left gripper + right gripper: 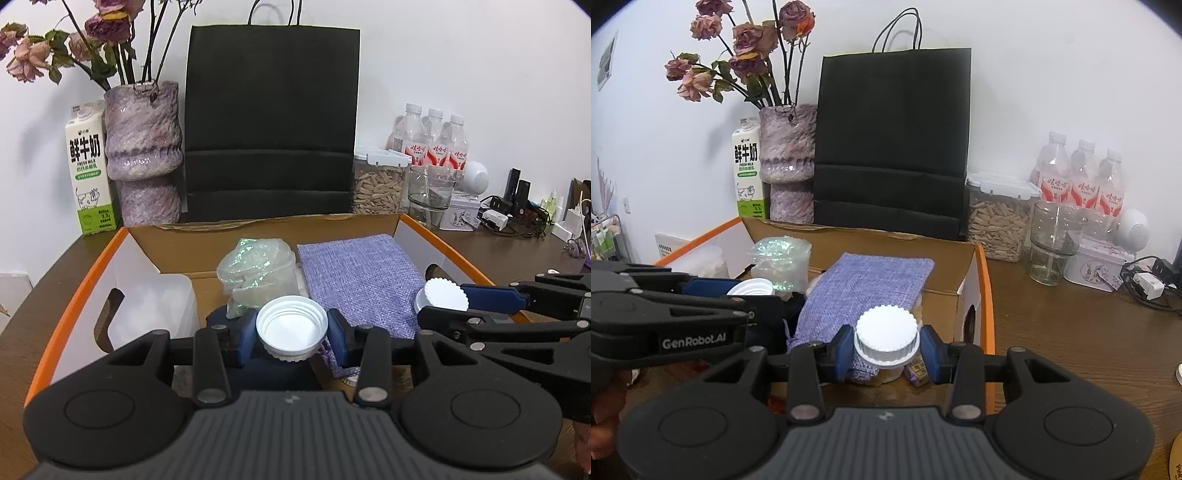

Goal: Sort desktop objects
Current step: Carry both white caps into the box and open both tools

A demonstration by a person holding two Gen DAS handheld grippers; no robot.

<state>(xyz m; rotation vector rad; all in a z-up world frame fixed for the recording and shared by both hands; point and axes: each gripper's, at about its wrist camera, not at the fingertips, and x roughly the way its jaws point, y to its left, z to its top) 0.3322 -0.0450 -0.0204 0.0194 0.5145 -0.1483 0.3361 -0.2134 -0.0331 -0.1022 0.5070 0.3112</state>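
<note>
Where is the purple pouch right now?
The purple pouch lies in the cardboard box, right of centre in the left wrist view, beside the bubble-wrap bundle on its left and behind both cap-holding tools.

Dried flowers (74, 40): tops cut off by the upper frame edge. Small yellow packet (918, 369): largely hidden behind the right gripper's fingers; print too small to be read. Milk carton (748, 168): right side concealed by the vase (788, 162). Round yellow item (1174, 461): cropped at the lower right corner.
</note>
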